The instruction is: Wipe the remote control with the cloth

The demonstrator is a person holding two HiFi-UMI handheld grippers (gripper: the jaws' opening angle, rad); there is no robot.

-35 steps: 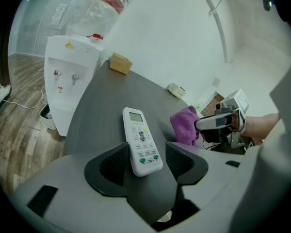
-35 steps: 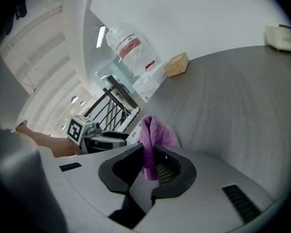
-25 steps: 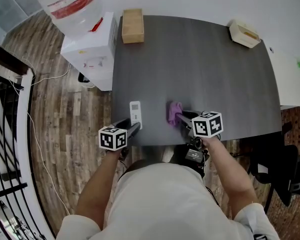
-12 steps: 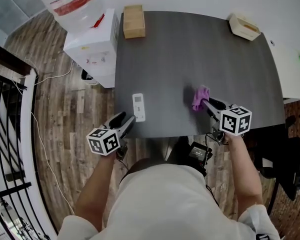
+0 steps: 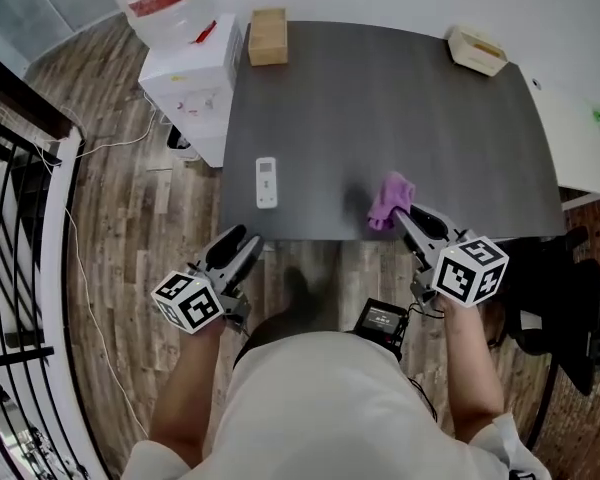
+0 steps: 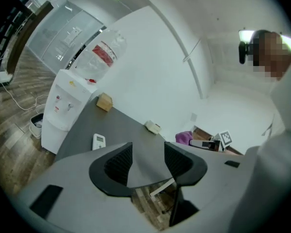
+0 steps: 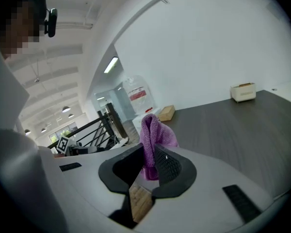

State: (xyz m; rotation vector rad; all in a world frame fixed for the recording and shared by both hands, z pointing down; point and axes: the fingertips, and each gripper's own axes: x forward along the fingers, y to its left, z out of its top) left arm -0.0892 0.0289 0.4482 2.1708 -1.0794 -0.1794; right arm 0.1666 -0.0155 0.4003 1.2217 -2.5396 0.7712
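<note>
The white remote control (image 5: 266,182) lies flat near the front left of the dark table (image 5: 430,118); the left gripper view shows the remote (image 6: 98,141) too. My left gripper (image 5: 242,242) hangs off the table's front edge, short of the remote. Its jaws (image 6: 148,155) are closing with nothing between them. My right gripper (image 5: 402,214) is shut on the purple cloth (image 5: 388,199) at the front edge, to the right of the remote. In the right gripper view the cloth (image 7: 153,132) sticks up out of the pinched jaws of the gripper (image 7: 148,161).
A water dispenser (image 5: 193,90) stands off the table's left side. A wooden box (image 5: 268,36) sits at the far left corner and a beige box (image 5: 477,50) at the far right. A black railing (image 5: 15,218) runs along the left. A white counter (image 5: 580,148) adjoins on the right.
Both grippers have drawn back toward me. The left one left the remote and now hangs past the table edge. The right one carried the cloth to the right and back.
</note>
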